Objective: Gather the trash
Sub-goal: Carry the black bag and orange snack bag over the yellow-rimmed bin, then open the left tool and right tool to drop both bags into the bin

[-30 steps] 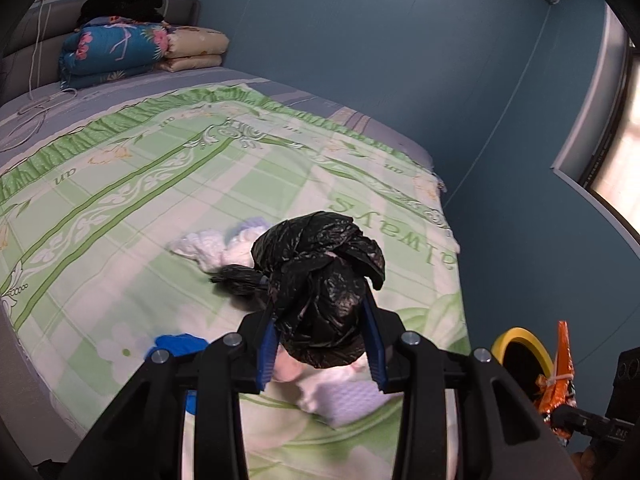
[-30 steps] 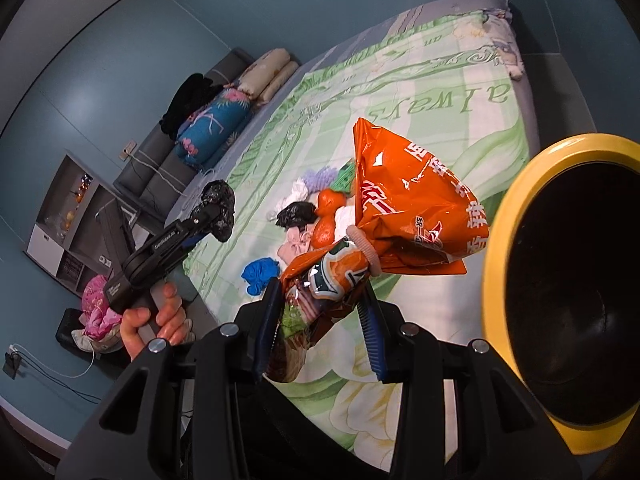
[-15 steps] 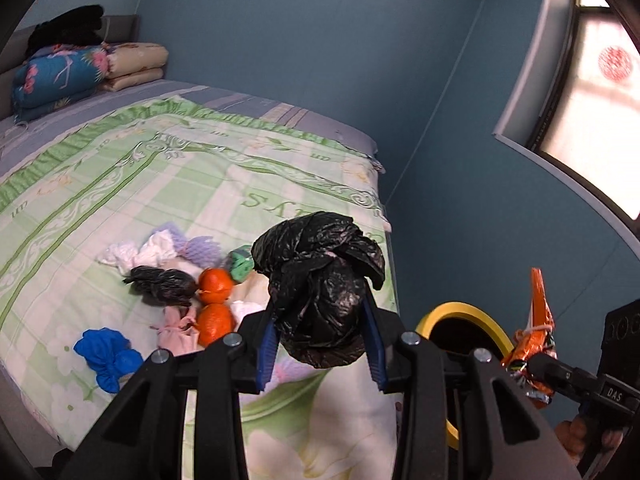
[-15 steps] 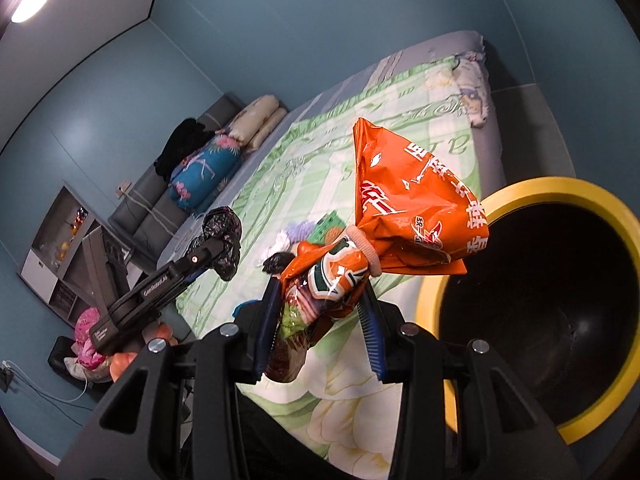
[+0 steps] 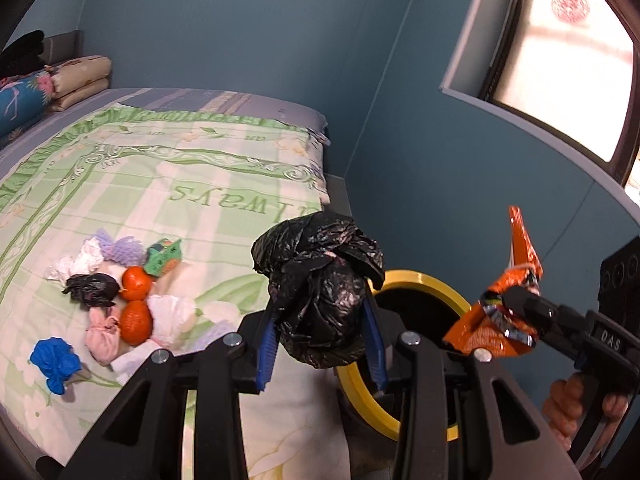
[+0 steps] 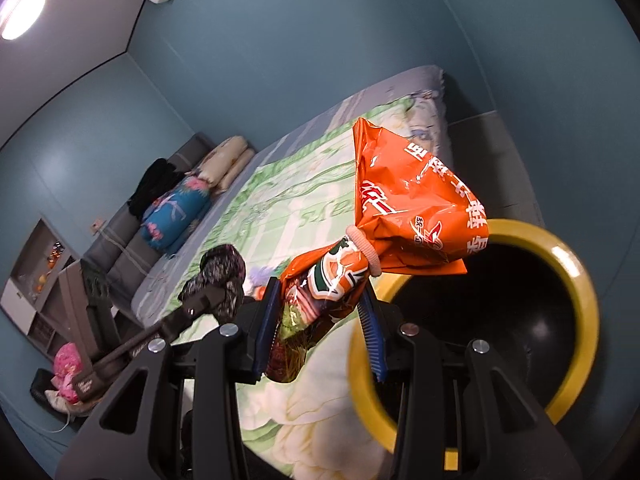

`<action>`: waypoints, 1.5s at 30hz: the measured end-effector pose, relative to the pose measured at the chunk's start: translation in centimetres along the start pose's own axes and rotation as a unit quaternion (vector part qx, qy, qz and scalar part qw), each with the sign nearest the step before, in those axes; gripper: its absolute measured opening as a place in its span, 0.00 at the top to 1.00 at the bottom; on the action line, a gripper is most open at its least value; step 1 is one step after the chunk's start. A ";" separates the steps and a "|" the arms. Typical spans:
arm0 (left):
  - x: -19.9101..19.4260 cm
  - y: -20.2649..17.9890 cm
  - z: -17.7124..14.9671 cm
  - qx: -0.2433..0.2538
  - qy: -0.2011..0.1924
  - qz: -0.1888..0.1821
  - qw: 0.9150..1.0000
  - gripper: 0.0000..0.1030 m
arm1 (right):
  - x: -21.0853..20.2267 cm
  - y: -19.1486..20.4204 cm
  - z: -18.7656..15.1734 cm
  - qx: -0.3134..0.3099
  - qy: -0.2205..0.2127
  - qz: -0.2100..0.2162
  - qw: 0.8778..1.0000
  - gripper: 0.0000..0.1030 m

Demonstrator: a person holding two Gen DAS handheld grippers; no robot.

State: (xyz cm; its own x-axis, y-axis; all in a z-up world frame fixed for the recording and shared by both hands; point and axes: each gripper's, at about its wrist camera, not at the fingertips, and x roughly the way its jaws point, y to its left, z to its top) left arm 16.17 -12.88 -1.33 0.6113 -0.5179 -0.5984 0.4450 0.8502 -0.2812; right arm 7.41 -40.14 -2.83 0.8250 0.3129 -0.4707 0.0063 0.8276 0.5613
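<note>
My left gripper (image 5: 320, 340) is shut on a crumpled black plastic bag (image 5: 320, 292), held in the air over the bed's edge beside the yellow-rimmed black bin (image 5: 420, 280). My right gripper (image 6: 320, 320) is shut on an orange snack bag (image 6: 412, 208) tied with a pink band, held above the left rim of the bin (image 6: 576, 280). The right gripper and its orange bag (image 5: 504, 312) also show in the left wrist view, over the bin. The left gripper with the black bag (image 6: 220, 280) shows in the right wrist view.
A pile of trash lies on the green bedspread (image 5: 160, 184): a small black bag (image 5: 92, 288), two orange balls (image 5: 136, 300), white tissues (image 5: 172, 316), a blue wad (image 5: 56, 360), a green wrapper (image 5: 164, 256). Folded bedding (image 5: 24, 96) at the headboard. A window (image 5: 560, 52) is at right.
Both grippers have swung right, away from the bed and toward the bin, each still holding its bag. The bin now fills more of both views.
</note>
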 end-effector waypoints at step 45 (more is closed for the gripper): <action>10.1 -7.4 -4.2 0.019 0.129 -0.056 0.990 0.25 | -2.1 -4.6 3.0 0.029 -0.057 -0.060 0.996 0.42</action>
State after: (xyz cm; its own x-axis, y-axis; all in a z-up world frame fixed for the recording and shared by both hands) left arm 16.24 -24.02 -8.44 0.3720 -0.5633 -0.7378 0.5271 0.7824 -0.3316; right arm 7.39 -46.04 -2.38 0.8754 0.1551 -0.4578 0.1392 0.8261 0.5460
